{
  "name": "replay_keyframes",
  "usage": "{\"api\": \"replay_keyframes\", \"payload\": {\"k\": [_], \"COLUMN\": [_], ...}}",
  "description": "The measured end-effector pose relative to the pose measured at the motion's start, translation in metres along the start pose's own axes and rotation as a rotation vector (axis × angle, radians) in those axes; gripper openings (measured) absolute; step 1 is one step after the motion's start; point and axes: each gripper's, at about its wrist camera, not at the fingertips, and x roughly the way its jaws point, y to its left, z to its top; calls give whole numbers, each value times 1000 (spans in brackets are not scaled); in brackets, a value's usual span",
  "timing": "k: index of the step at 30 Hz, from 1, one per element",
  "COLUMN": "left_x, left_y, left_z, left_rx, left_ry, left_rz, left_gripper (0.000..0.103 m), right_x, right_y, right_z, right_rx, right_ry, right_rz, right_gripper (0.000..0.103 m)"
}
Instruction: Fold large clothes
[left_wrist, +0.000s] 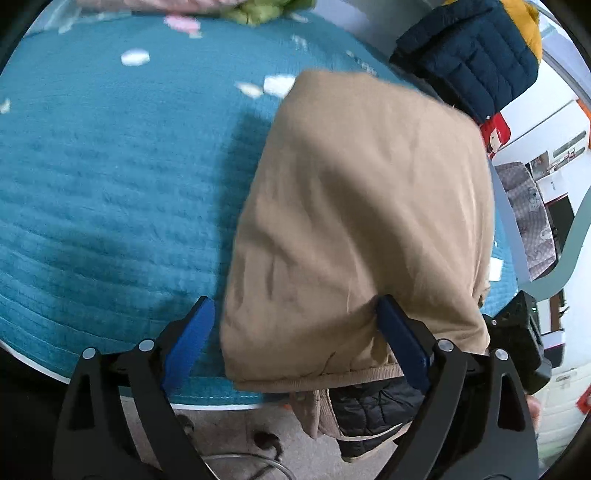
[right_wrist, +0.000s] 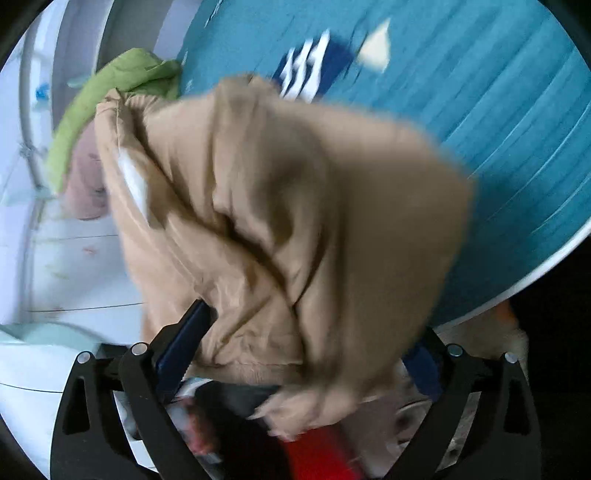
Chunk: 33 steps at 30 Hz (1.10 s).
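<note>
Along the bed's (left_wrist: 110, 184) near edge, our left gripper (left_wrist: 295, 332) and right gripper (right_wrist: 306, 350) gape around the tan garment (left_wrist: 351, 221); its overhanging hem could drag it floorward.

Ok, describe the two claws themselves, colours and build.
Both look alike. The left claw has glossy black linkage arms with silver round rivets and triangular cut-outs, ending in flat blue pads. The right claw has the same black frame, silver rivets and blue pads.

Folded tan garment (left_wrist: 362, 221) lies on teal bedspread (left_wrist: 110, 184)
</note>
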Motion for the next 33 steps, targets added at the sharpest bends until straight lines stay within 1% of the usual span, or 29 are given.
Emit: {"api": "replay_keyframes", "payload": {"k": [2, 3, 5, 6, 7, 9, 11, 13, 14, 15, 16, 18, 19, 20, 22, 24, 25, 27, 31, 33], "left_x": [10, 12, 15, 17, 18, 20, 25, 28, 28, 27, 28, 22, 18, 16, 7, -4, -11, -21, -39, -54], "left_y": [4, 4, 4, 2, 3, 1, -2, -10, -14, -20, -26, -40, -43, -44, -40, -35, -33, -27, 2, 24], "left_z": [0, 1, 2, 2, 3, 2, 0, -2, -2, -3, 0, 0, 0, 1, 6, 11, 16, 23, 36, 43], "left_rx": [-45, -58, -77, -77, -75, -82, -90, -68, -55, -35, -21, 42, 67, 73, 63, 68, 81, 98, 79, 66], "left_ry": [33, 38, 46, 52, 56, 60, 65, 60, 56, 47, 40, 10, -5, -12, -33, -57, -75, -98, -128, -161], "left_rz": [-39, -51, -77, -88, -94, -111, -116, -110, -108, -102, -94, -60, -42, -35, -31, -17, -1, 24, 54, 83], "left_gripper": [89, 89, 89, 89, 89, 89, 89, 89, 89, 89, 89, 86, 84, 81, 78, 73, 68, 65, 63, 63], "right_x": [6, 2, 1, -1, 0, 5, 7, 6, 5, 5, 6, 7, 9, 10, 18, 33, 41, 58, 99, 124], "right_y": [1, 3, 10, 13, 15, 15, 4, 7, 9, 9, 12, 18, 20, 21, 28, 40, 48, 59, 76, 91], "right_z": [-1, 3, 0, -2, -3, -3, -4, -8, -11, -14, -17, -22, -25, -24, -31, -36, -38, -41, -46, -51], "right_rx": [4, 0, -23, -31, -28, -22, -2, -24, -29, -7, -9, -16, -1, 9, 33, 27, 14, 11, 29, 20], "right_ry": [-14, -13, -8, -7, -7, -22, -28, -33, -31, -27, -27, -23, -22, -18, 9, 39, 50, 74, 120, 153], "right_rz": [-5, -4, 7, 28, 38, 32, 45, 36, 61, 107, 118, 127, 152, 177, 262, 320, 334, 361, 410, 445], "right_gripper": [94, 94, 92, 80, 78, 78, 78, 70, 55, 46, 44, 40, 38, 37, 36, 36, 36, 36, 36, 36]}}
